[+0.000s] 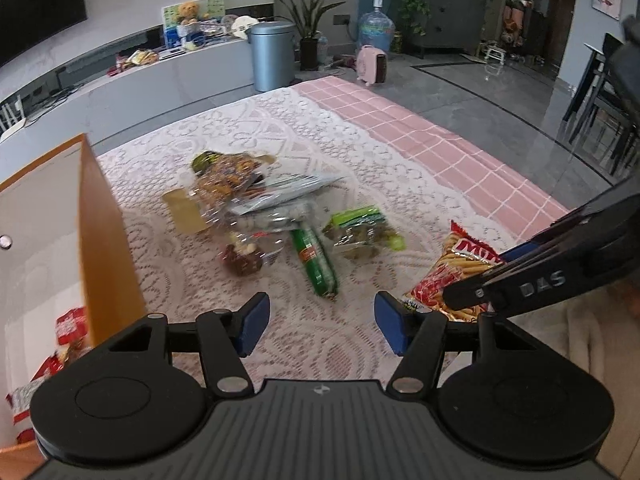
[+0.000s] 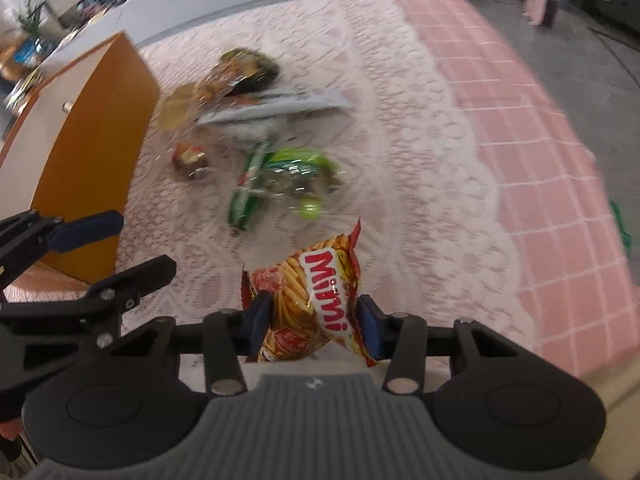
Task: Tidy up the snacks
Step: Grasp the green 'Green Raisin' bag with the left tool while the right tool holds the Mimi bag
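Observation:
My right gripper [image 2: 314,320] is shut on a red and yellow Mimi snack bag [image 2: 316,300] and holds it above the lace cloth. The same bag [image 1: 452,276] shows in the left wrist view, pinched by the right gripper [image 1: 476,300]. My left gripper [image 1: 322,326] is open and empty over the cloth, next to an orange box [image 1: 100,232]. A pile of snack packets [image 1: 248,200] lies ahead, with a green tube [image 1: 316,266] and a green bag [image 1: 360,232]. The left gripper [image 2: 92,240] also shows in the right wrist view beside the box [image 2: 92,144].
The orange box holds red snack packets [image 1: 68,328] inside. The table has a white lace cloth [image 1: 304,136] over pink checked cloth [image 1: 432,132]. Beyond are a grey bin [image 1: 270,56], a pink heater [image 1: 372,65] and dark chairs [image 1: 604,100].

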The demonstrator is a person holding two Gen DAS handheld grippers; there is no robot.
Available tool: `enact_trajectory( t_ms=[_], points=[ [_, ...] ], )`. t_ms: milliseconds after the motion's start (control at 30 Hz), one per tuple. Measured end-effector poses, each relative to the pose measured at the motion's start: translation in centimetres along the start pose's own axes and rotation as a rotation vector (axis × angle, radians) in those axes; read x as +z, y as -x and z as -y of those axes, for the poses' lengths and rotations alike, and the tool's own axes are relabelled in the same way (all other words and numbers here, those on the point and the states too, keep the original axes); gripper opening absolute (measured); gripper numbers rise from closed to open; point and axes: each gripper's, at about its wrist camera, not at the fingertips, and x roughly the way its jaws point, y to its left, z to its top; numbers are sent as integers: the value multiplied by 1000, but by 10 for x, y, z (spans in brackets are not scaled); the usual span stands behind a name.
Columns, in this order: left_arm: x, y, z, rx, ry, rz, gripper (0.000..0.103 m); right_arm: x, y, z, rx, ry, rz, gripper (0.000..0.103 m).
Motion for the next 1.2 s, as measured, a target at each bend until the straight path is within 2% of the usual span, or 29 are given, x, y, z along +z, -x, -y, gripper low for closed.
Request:
enact_trajectory(
  t_ms=[100,233,333,467,567,700,767,967,1200],
  points=[
    [7,-7,7,-20,-2,8,71,-3,11,14,-7,-68,47,44],
    [22,-18,17,-24,-6,20,71,-2,19,25,-141,-121,151,44],
    [35,-33,20,-19,24,11,71,3,19,41,-106,-213,215,44],
    [49,-46,21,-27,72,18,74,8,16,51,-94,-272,273,44],
    [56,-62,20,-51,98,-15,74,12,11,52,-97,-300,272,43],
    [55,-82,14,-98,155,-69,74,10,9,62,-129,-411,272,44],
    [55,-89,13,-85,155,-79,74,8,8,65,-128,-442,273,44],
    [54,-107,15,-68,142,-139,73,8,2,67,-92,-443,254,44],
    [53,-111,32,-47,58,-170,62,8,0,68,-69,-439,248,44]
  ],
)
